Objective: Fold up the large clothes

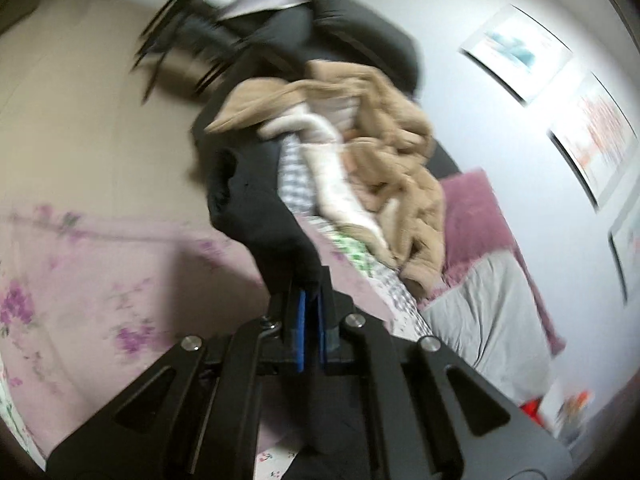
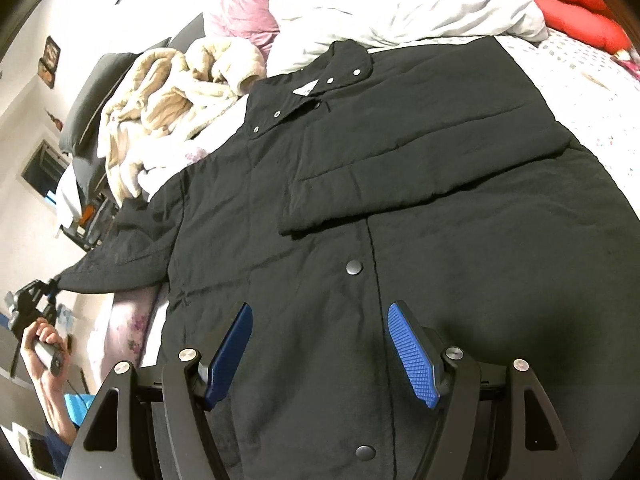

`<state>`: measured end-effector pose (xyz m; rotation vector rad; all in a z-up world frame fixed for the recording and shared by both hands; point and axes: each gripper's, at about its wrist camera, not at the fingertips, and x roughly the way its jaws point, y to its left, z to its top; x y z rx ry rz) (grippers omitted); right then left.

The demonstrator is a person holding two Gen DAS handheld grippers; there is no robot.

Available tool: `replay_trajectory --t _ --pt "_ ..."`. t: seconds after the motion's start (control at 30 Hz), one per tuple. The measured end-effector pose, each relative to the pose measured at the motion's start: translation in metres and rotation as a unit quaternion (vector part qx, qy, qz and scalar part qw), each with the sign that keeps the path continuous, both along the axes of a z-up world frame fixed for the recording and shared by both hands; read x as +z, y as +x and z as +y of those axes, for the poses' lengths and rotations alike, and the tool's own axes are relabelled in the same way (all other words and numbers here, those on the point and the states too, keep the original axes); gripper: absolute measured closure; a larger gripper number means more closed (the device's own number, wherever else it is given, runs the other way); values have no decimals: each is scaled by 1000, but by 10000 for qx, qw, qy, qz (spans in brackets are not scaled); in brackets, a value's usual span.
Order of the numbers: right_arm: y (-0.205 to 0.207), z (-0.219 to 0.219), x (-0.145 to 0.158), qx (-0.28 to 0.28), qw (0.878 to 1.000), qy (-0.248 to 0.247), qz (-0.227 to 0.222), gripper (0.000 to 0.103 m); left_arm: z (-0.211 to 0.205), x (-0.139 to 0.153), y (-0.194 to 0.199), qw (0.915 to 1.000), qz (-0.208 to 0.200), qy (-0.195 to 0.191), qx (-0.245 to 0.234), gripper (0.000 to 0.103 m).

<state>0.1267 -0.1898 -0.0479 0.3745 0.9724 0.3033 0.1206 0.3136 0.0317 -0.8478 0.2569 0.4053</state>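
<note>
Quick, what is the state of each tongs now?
Left tongs: closed on the black jacket's sleeve.
Right tongs: open, holding nothing, above the black jacket.

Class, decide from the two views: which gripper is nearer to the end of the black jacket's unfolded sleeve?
Left. The left gripper is shut on the sleeve end of the black jacket, lifting it off the bed's edge. The right gripper hangs open above the jacket's front, apart from that sleeve.

Beige fleece heap [image 2: 168, 92], grey pillow [image 2: 400, 0], red cushion [image 2: 576, 4]
</note>
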Motion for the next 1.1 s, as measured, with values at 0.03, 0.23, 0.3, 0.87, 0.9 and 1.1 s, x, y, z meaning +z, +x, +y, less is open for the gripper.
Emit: replay_trajectory --t 0.03,0.23,0.3,0.87,0.9,1.1 --pt "0 -1 0 -5 10000 25 9 31 -12 5 2 9998 -66 134 -103 97" --pt "2 -5 1 -126 9999 27 10 31 -110 42 49 9869 -612 783 -1270 96" --pt "4 -7 3 -183 9998 0 -45 31 -171 55 87 9625 -760 1039 -2387 93" --pt "19 -48 -10 -717 9973 -61 158 31 -221 -57 152 8987 1748 500 -3990 23" --pt "20 -45 -11 -658 9977 -86 153 31 -212 -62 152 9010 1837 370 -3912 23" --pt "43 -36 -18 -543 9985 -28 105 31 -169 -79 142 9181 2183 -51 -3308 23"
